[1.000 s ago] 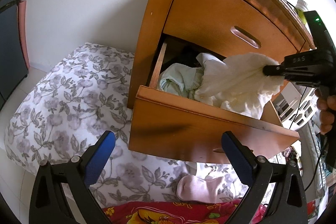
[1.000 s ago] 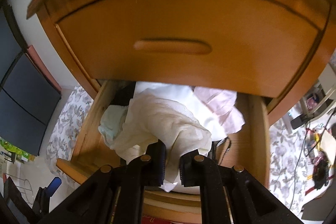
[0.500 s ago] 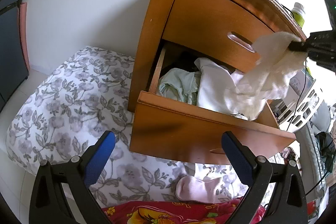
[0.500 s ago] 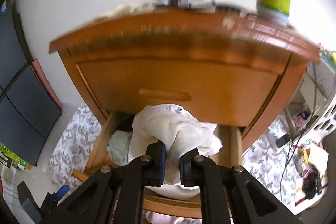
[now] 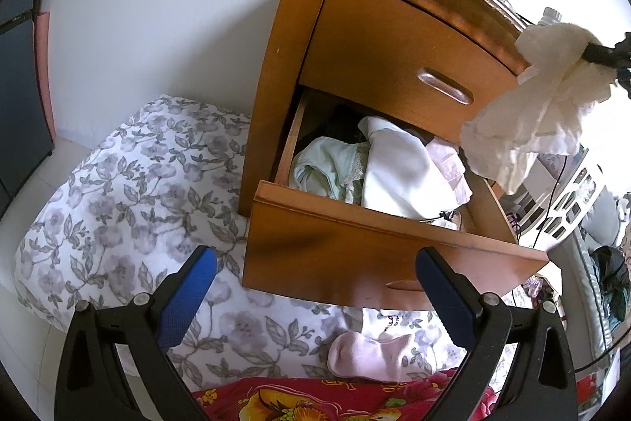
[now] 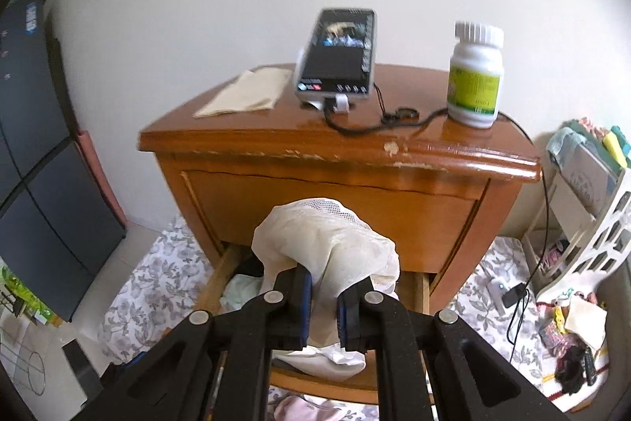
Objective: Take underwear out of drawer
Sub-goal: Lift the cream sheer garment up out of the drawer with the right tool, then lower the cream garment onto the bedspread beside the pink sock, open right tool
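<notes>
The right gripper (image 6: 322, 300) has its fingers clamped on cream underwear (image 6: 327, 243), hanging clear above the open drawer (image 5: 378, 247). Beyond them, a phone (image 6: 337, 60), a cable (image 6: 378, 123) and a bottle (image 6: 475, 77) crowd the nightstand (image 6: 276, 141). The left gripper (image 5: 315, 287) hovers with fingers apart, empty, a pink sock (image 5: 366, 356) on the bed (image 5: 118, 192) between them.

Cream underwear (image 5: 540, 97) bunched, hanging in air above open wooden drawer (image 5: 355, 247)

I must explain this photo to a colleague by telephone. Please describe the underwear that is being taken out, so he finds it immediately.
Find the wooden nightstand with its lower drawer open. Level with the nightstand's top, the right gripper pinches cream underwear; unlike the garments in the drawer, it hangs in the air.
</notes>
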A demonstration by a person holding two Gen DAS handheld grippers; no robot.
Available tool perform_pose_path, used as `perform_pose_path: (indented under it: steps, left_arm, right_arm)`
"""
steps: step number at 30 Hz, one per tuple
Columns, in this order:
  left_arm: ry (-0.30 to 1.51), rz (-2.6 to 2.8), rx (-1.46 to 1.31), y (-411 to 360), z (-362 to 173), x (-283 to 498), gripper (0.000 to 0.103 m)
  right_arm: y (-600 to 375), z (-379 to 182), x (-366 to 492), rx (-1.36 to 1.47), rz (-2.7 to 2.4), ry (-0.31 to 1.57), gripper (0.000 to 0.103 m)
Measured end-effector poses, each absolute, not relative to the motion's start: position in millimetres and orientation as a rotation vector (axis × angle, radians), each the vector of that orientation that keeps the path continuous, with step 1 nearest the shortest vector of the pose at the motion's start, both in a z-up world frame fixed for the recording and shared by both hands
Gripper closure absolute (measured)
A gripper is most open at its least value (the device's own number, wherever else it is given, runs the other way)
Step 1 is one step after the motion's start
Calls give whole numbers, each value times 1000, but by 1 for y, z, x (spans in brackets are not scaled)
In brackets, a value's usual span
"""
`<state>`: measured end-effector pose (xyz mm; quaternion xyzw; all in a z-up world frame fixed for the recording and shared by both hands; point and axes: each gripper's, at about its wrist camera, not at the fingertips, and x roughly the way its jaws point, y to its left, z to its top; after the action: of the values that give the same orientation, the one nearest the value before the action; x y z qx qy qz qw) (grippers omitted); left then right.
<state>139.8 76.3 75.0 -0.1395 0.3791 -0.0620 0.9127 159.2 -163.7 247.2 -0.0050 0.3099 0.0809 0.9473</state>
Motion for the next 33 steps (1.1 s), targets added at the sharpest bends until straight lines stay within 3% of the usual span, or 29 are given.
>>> perform_pose_path:
  steps: [18,33]
  left_arm:
    - [739,-151,-259,68,97,120,2]
    - [781,-161,-250,67,92,120,2]
  right_arm:
    - [-141,260,61,-122,292,620,93]
    - [-137,179,74,-128,319,863,93]
